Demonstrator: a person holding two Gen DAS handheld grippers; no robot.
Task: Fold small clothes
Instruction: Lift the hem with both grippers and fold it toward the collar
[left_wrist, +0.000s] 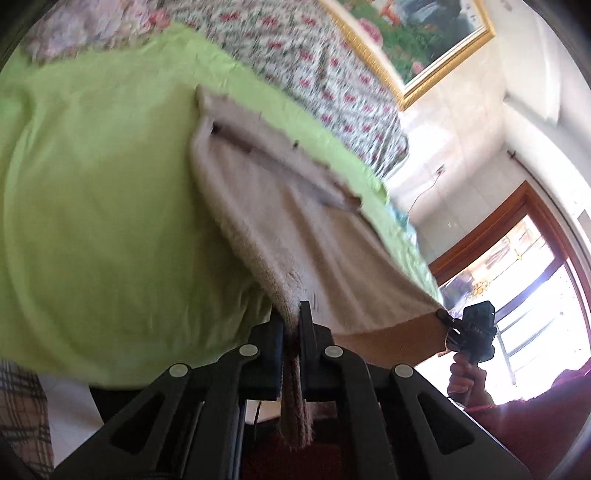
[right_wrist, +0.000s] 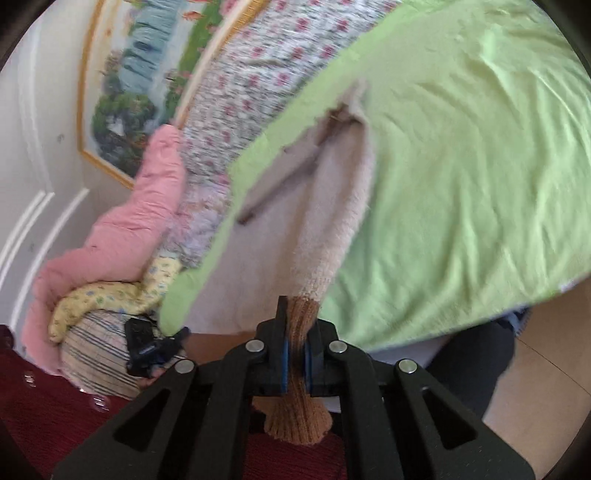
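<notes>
both tongs, left tongs (left_wrist: 291, 317) and right tongs (right_wrist: 297, 332), are clamped on the beige sweater's (left_wrist: 295, 221) near hem (its length runs away over the green sheet (left_wrist: 103, 184)).

Left gripper (left_wrist: 291, 325): jaws closed tight, only a thin strip of knit fabric pinched between them; the fingers point forward and up from the bottom edge of its own camera view.
Left gripper from the right wrist view (right_wrist: 147, 349): low on the left, dark body, tip toward the right; its jaws are too blurred to read there.
Right gripper (right_wrist: 295, 345): jaws clamped, blue pads pressing a ribbed brown cuff from both sides.
Right hand (left_wrist: 463, 376): fingers wrapped around the right gripper's handle, held up at the right.
</notes>
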